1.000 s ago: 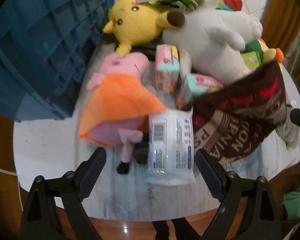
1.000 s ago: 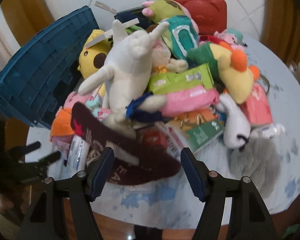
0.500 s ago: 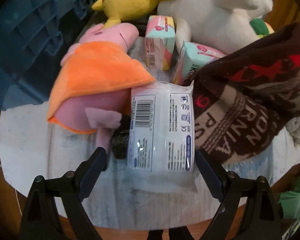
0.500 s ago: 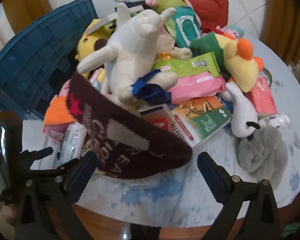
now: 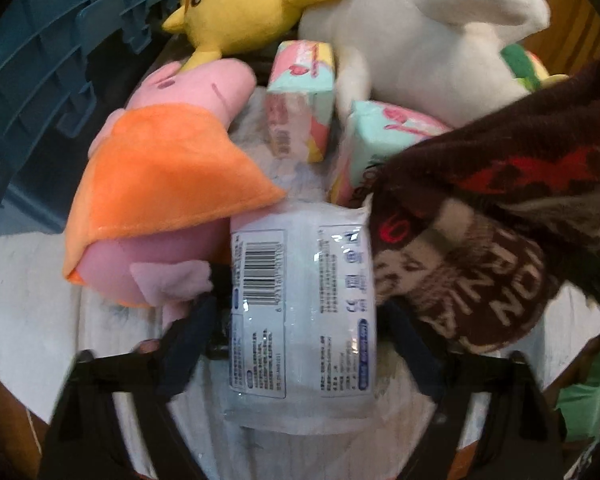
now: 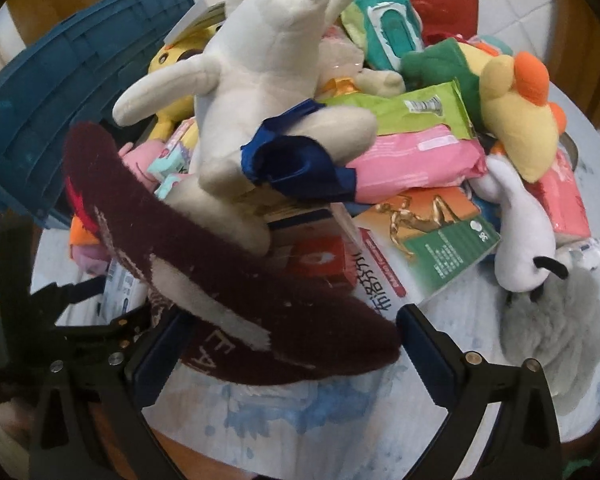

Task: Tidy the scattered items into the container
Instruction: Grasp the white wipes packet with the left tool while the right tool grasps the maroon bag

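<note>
Left tongs (image 5: 300, 336): jaws have just been closing, now pressed against both sides of the clear tissue packet (image 5: 302, 312), which lies on the pale round surface (image 5: 28, 320) at the near edge of the heap.

Right tongs (image 6: 290, 344): jaws have just been closing around the near end of the maroon knitted hat (image 6: 220, 300); the right pad sits at the hat's edge, the left side is hidden behind the knit, so a firm hold cannot be told.

Blue crate (image 6: 52, 100): tipped, at the heap's left.

Crowding the packet: pink plush in an orange dress (image 5: 168, 184) touching its left side, the hat overlapping its right.

Behind: two pastel tissue packs (image 5: 300, 96), yellow plush (image 5: 240, 0), white plush (image 6: 268, 64).

Heap's right side: pink wipes pack (image 6: 416, 160), green pack (image 6: 408, 112), grey plush (image 6: 552, 332).
</note>
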### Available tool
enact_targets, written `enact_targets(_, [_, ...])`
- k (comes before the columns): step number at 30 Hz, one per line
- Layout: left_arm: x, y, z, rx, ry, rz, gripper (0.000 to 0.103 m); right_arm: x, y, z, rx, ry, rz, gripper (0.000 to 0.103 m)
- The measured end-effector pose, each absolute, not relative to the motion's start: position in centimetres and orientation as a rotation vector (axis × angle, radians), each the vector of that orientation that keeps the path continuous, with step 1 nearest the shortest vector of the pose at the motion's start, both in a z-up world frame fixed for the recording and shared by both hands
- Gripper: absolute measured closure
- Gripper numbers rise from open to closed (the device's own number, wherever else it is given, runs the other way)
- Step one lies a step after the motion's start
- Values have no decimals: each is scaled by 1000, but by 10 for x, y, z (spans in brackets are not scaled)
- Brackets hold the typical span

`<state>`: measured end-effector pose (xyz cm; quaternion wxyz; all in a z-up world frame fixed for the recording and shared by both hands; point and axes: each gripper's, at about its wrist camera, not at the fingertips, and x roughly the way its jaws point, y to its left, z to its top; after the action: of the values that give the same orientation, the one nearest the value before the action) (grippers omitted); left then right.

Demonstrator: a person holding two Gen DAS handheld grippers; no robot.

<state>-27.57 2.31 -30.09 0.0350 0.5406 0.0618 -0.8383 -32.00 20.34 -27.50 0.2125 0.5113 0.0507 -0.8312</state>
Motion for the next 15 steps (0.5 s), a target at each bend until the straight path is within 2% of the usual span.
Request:
enact_targets(2, [-273, 23, -297, 1662, 182, -2572, 50, -319, 205, -274, 1423, 170, -2346, 87])
enact_targets(5, [-268, 19, -292, 1667, 191, -2564, 56, -321, 218, -265, 1422, 76, -2348, 87])
enact_targets(15, [-246, 17, -256, 1598, 192, -2605, 57, -311, 305, -230, 1389, -87, -2579, 88])
